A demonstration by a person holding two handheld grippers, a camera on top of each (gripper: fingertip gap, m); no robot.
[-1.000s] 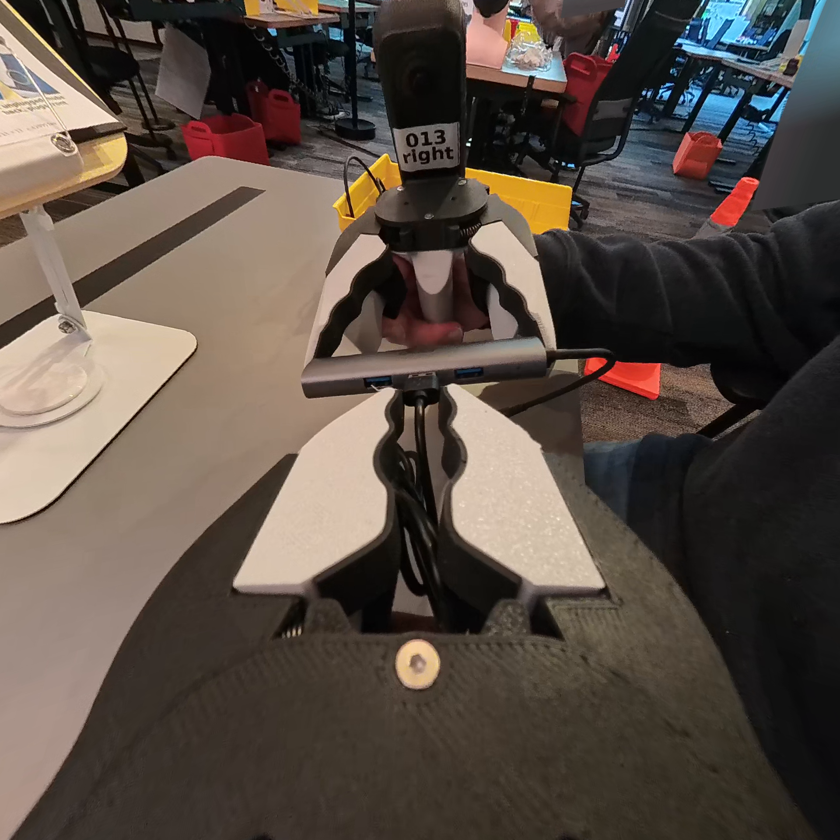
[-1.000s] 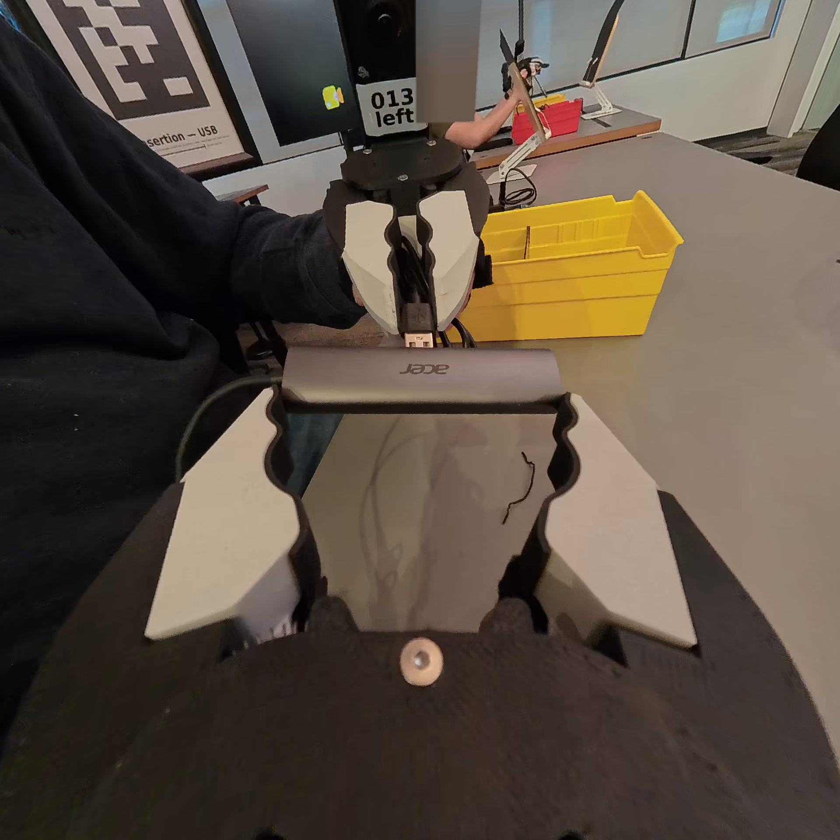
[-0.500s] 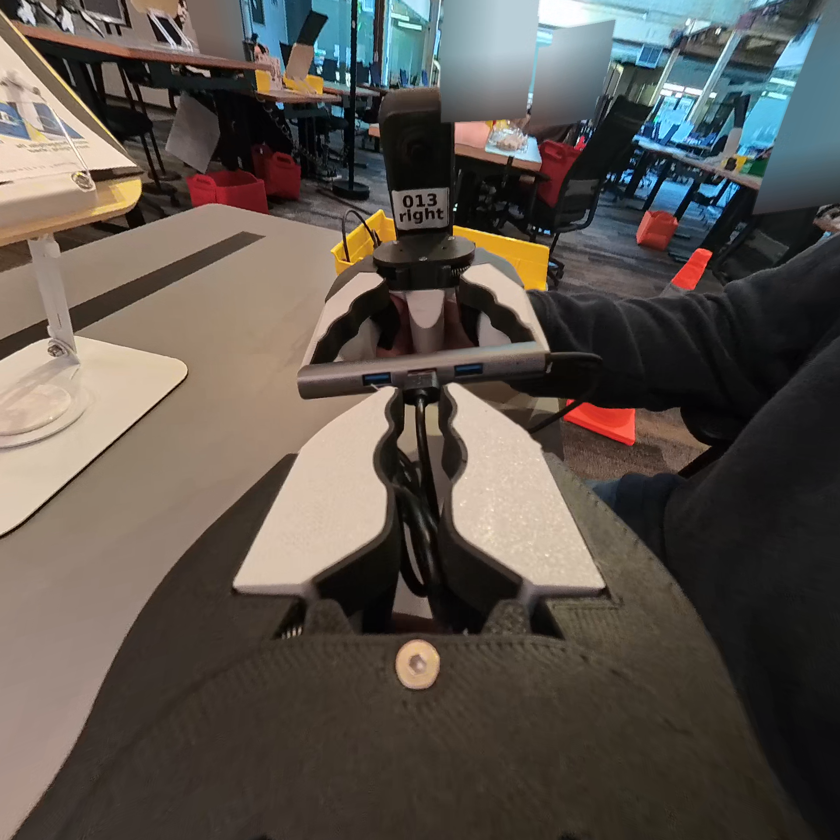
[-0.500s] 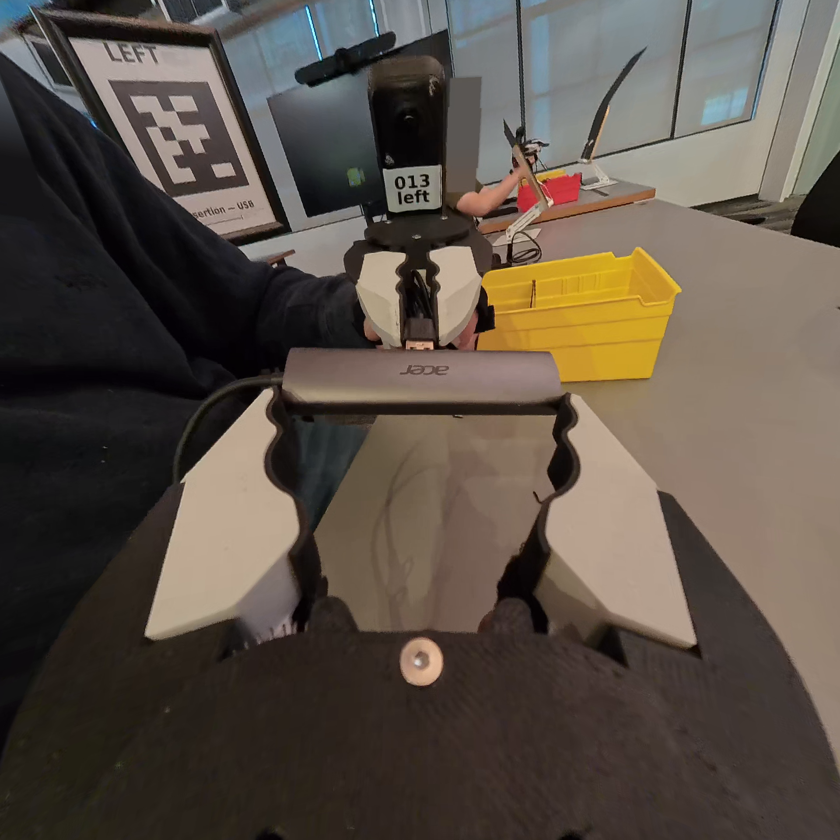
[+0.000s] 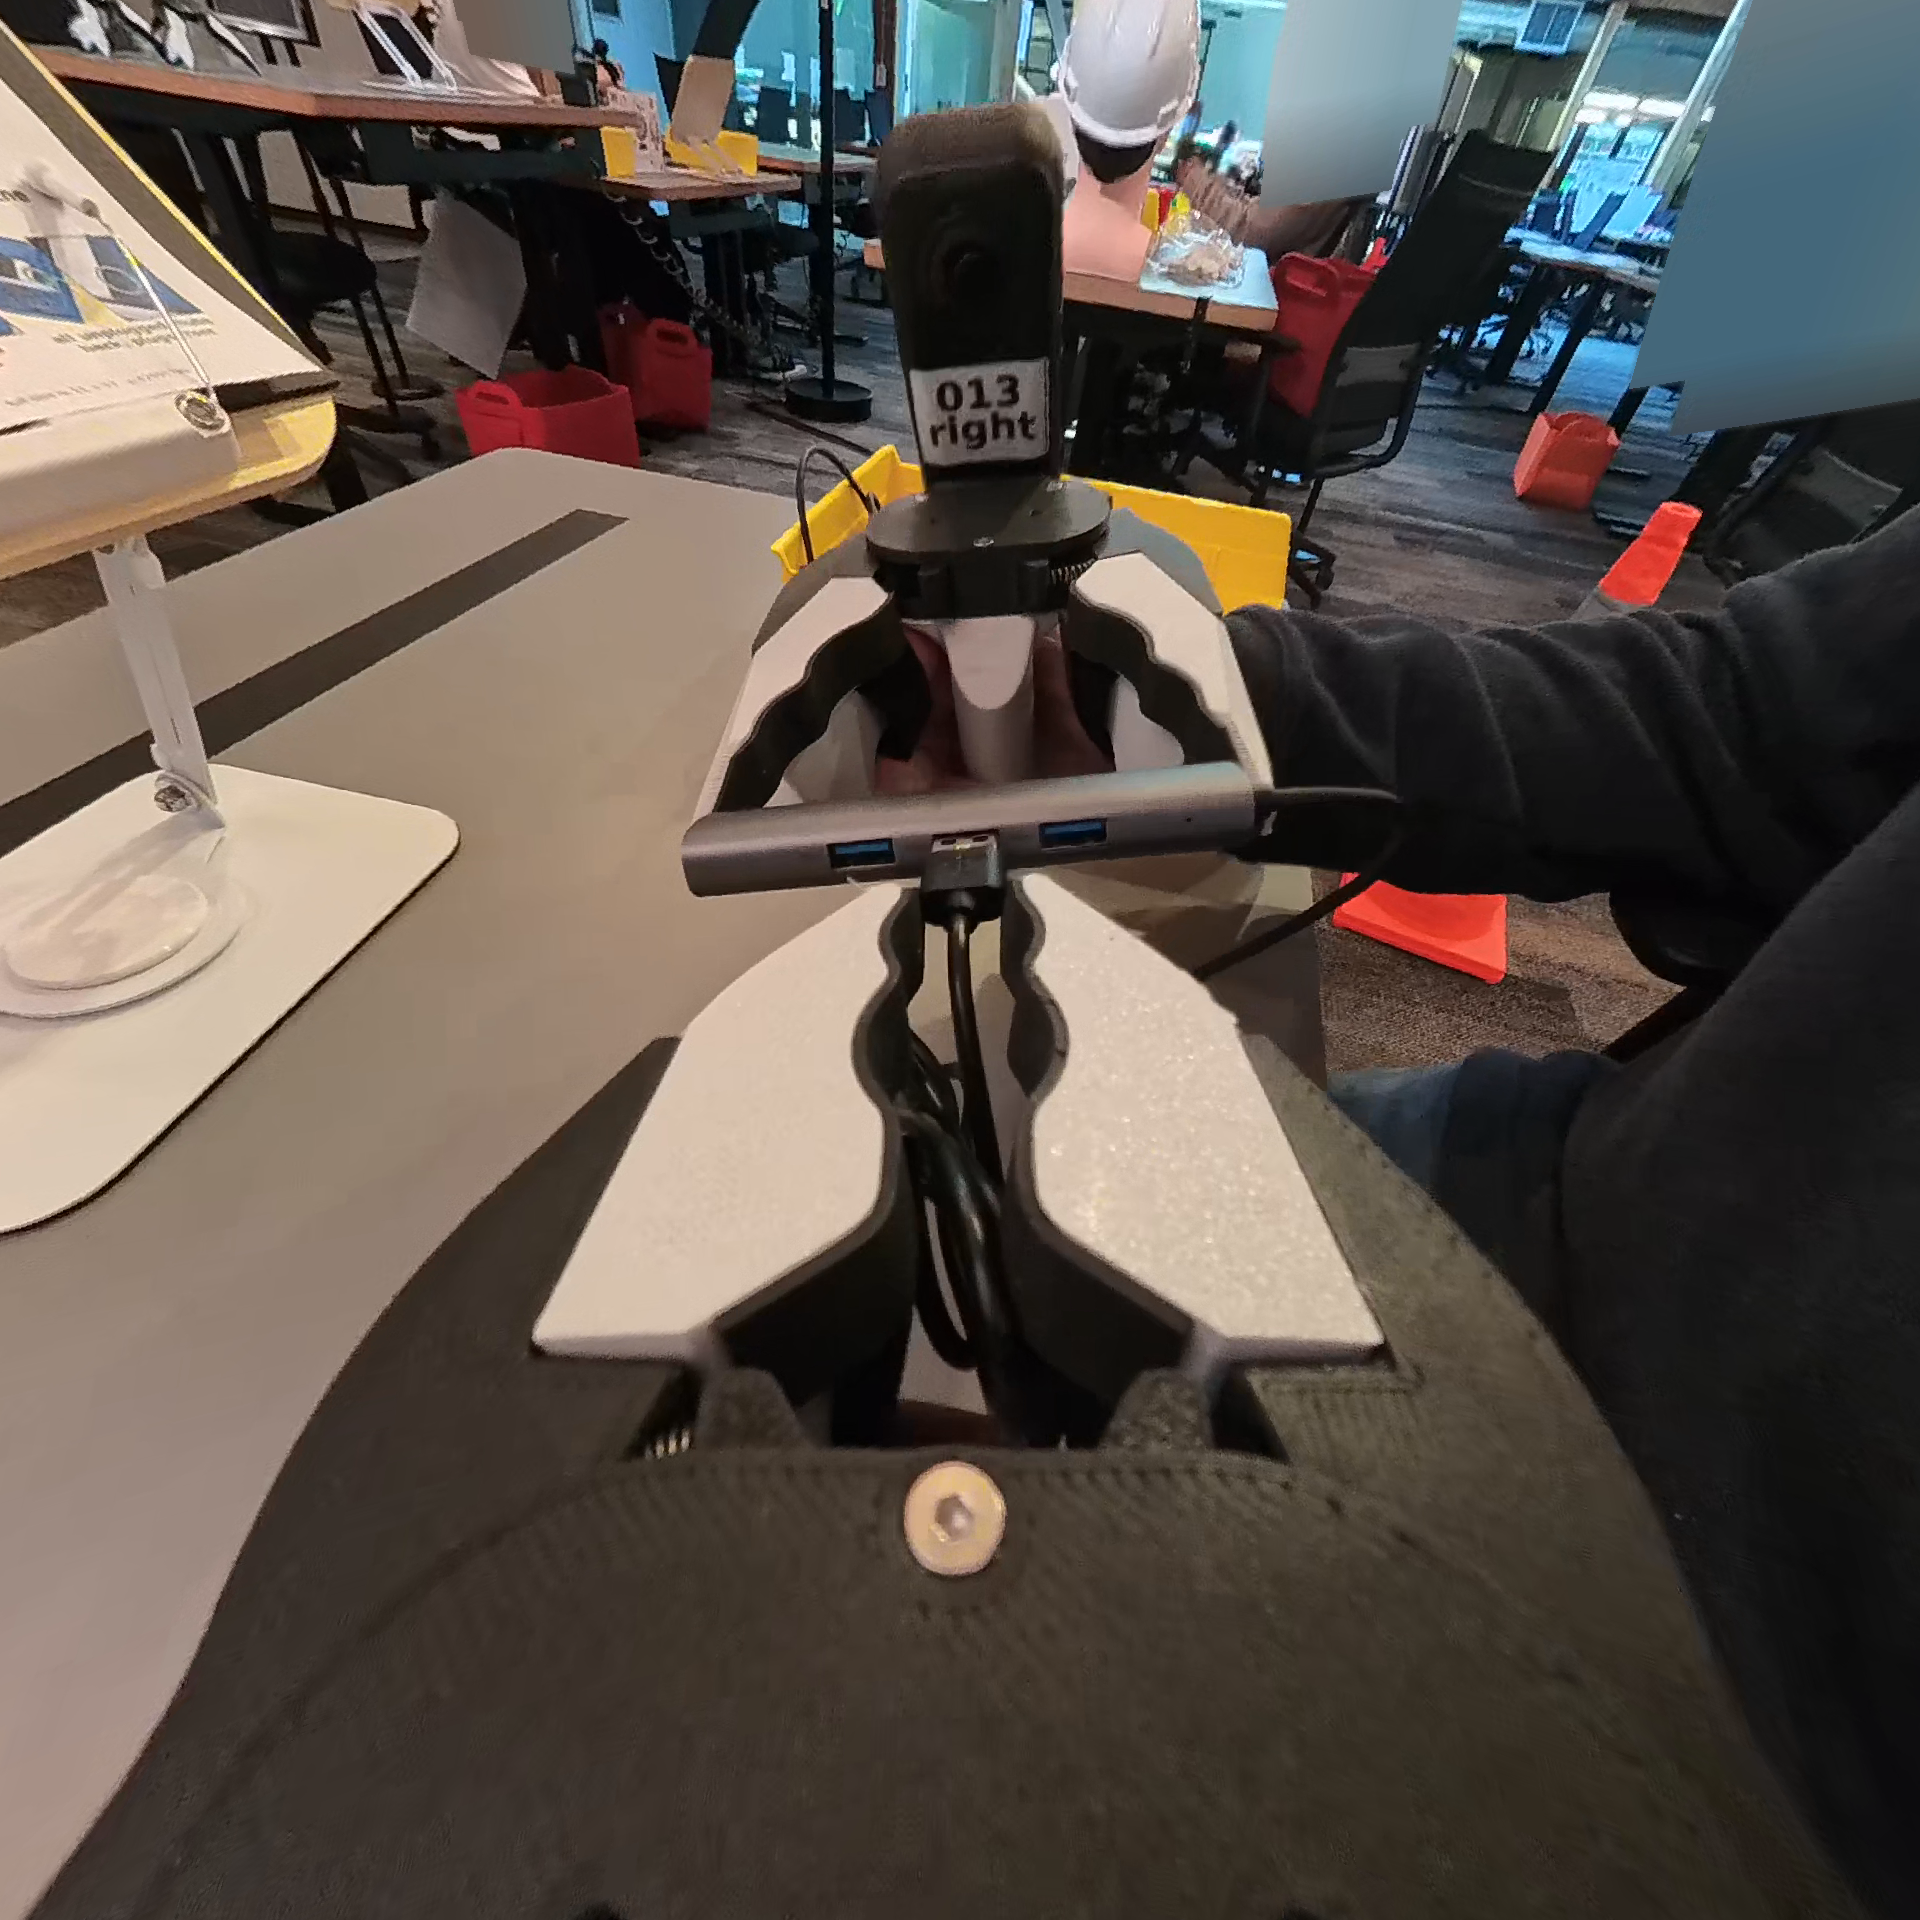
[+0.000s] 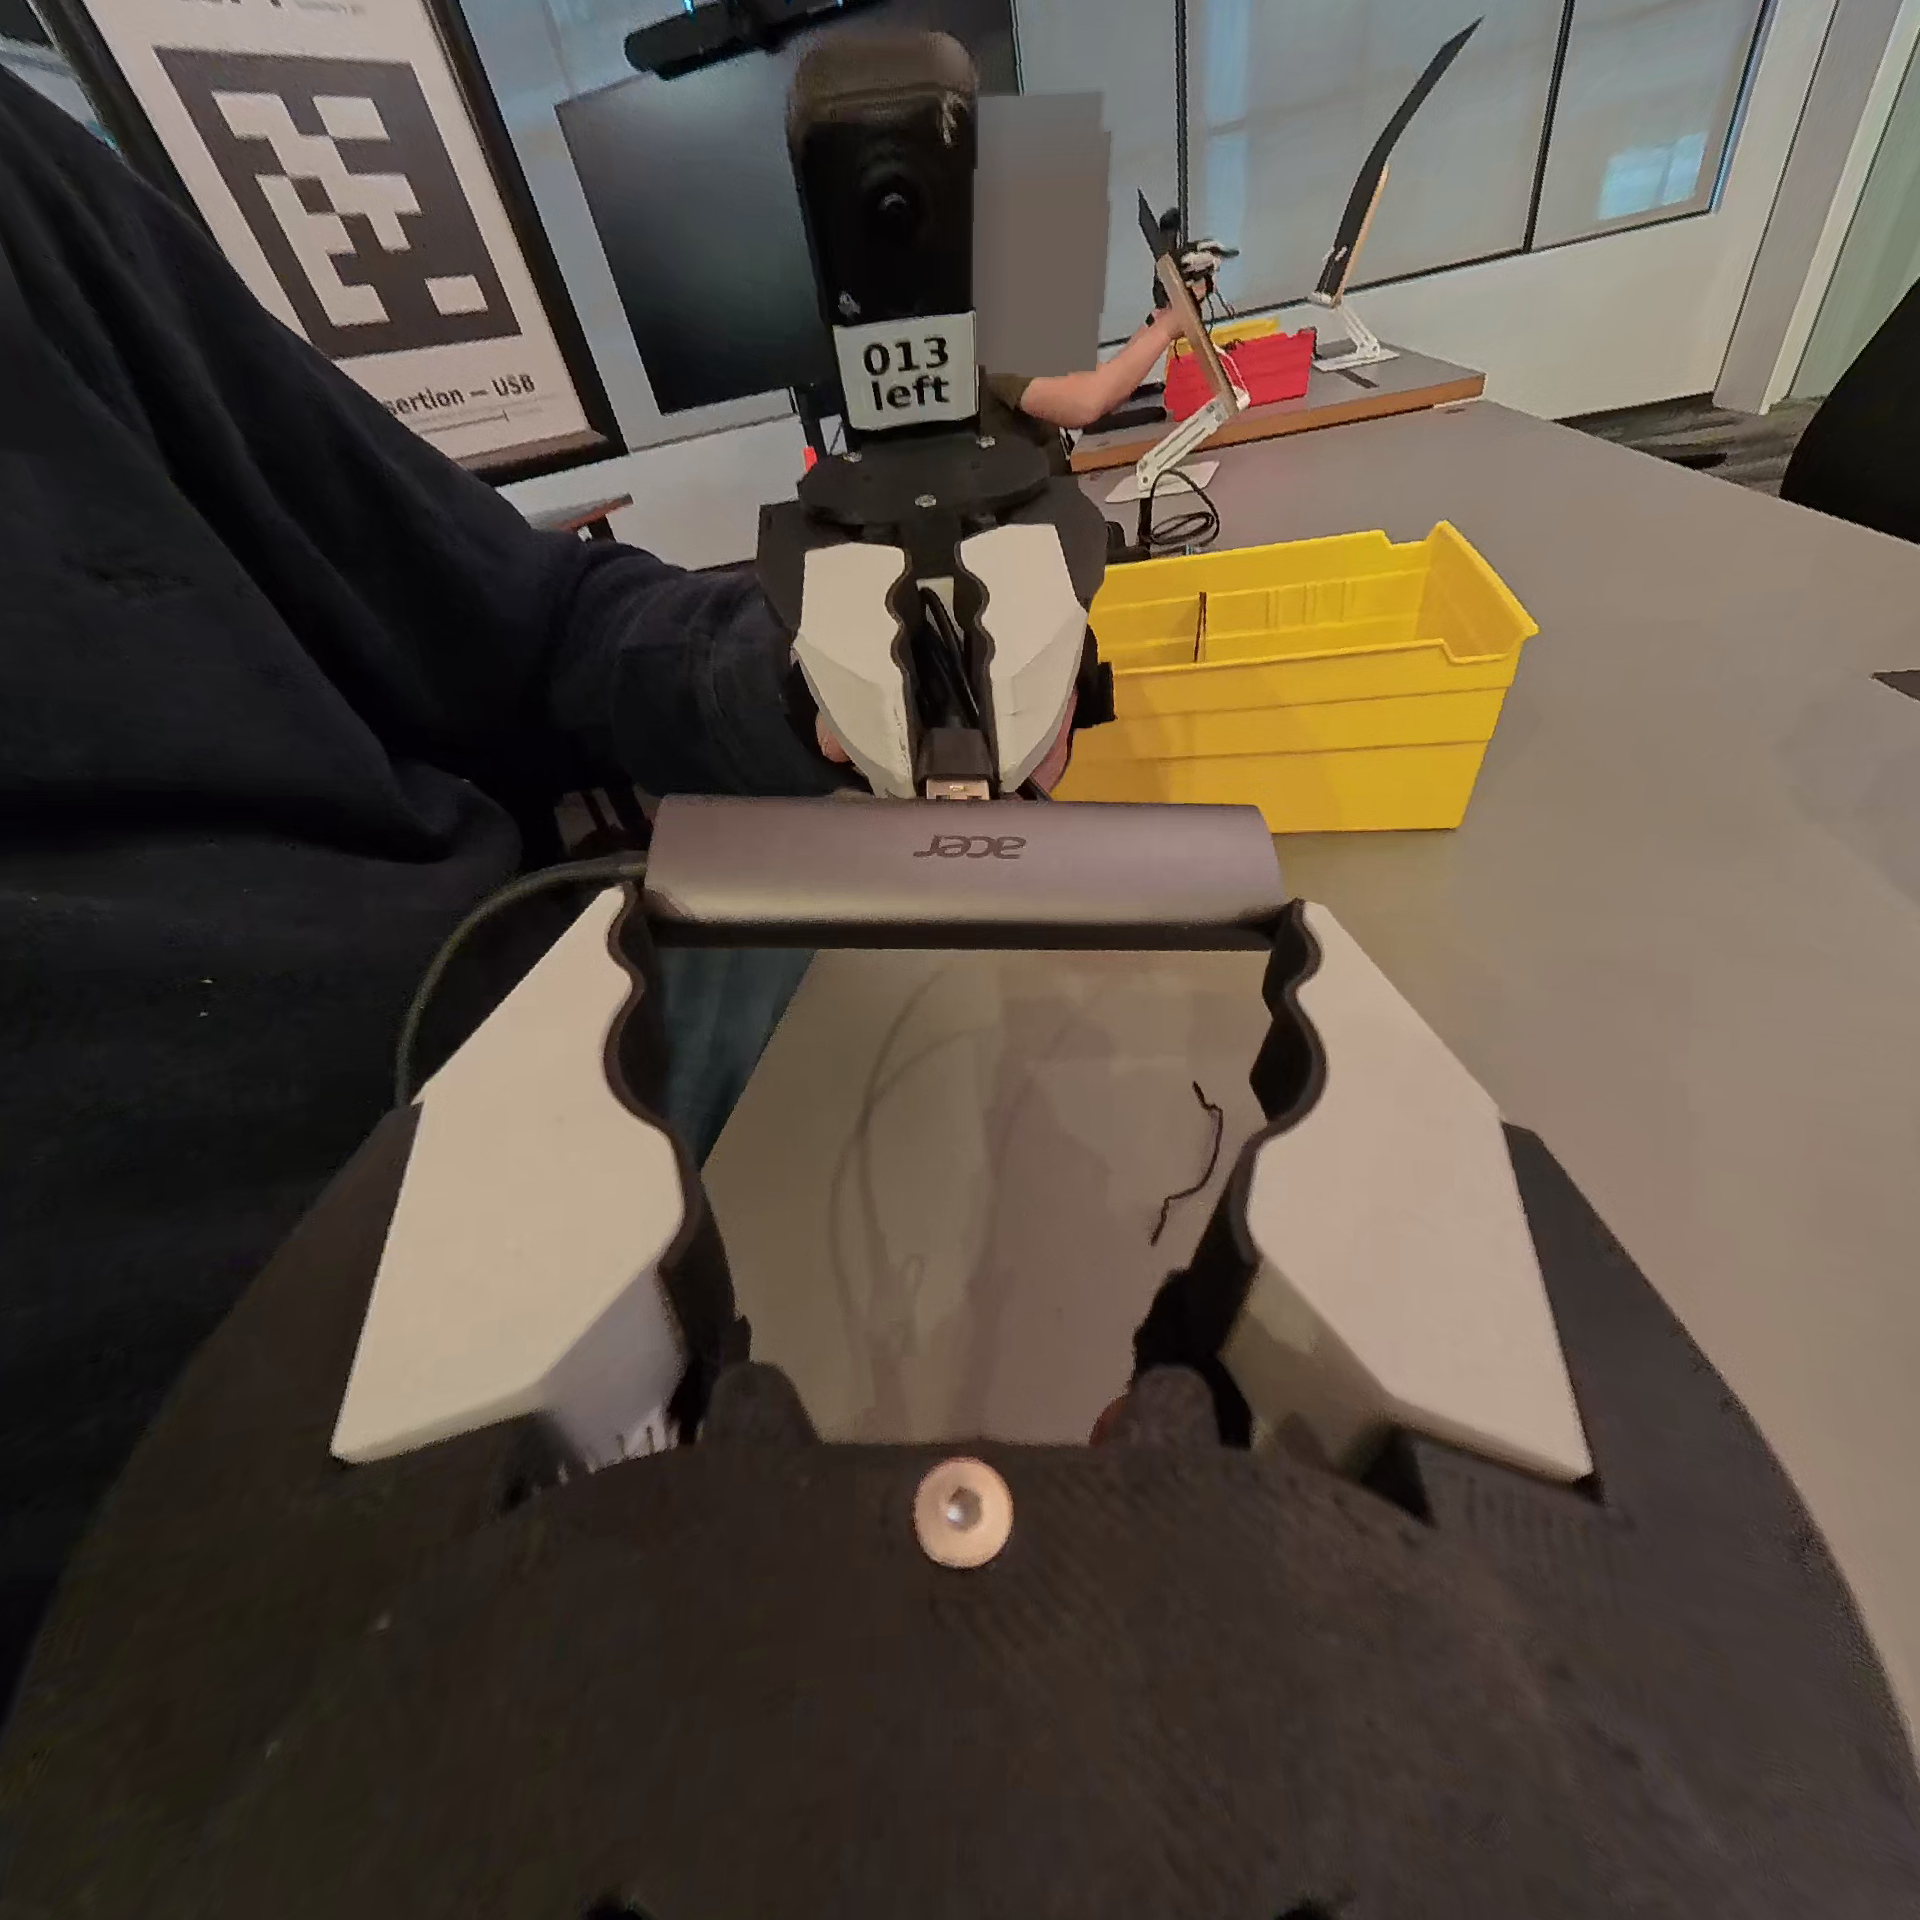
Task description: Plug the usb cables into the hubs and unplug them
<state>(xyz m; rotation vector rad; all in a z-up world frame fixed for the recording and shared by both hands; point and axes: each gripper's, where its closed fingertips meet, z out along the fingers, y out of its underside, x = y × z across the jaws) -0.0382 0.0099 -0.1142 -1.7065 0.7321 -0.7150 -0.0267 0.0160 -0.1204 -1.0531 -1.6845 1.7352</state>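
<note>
Right now the left gripper [image 5: 961,914] has its two fingers drawn together on the black moulded plug [image 5: 964,864] of a usb cable [image 5: 966,1049], whose slack loops back between the fingers toward the palm of the tool. The plug's metal tip meets the middle port of a slim grey hub [image 5: 971,823]; from the right wrist view a sliver of bare metal shows between plug and hub, so the plug looks only partly seated, though how deep it sits cannot be told.

The right gripper [image 6: 961,920] clamps the hub [image 6: 961,857] endwise, one fingertip on each short end, holding it level in the air above the grey table [image 6: 1621,935]. The hub's own lead [image 6: 447,987] leaves its left end and droops toward the person's dark sleeve [image 6: 260,623].

As a judgement, the hub is light and rigid with a smooth metal shell, so it could slip or twist in an end-to-end grip when pushed; bracing against the push matters. The cable is limp and gives no thrust, so the stiff plug body is the right place to hold it, squarely in line with the port.

Behind stand a yellow bin [image 6: 1299,707] and, to the left, a white stand [image 5: 166,831].
</note>
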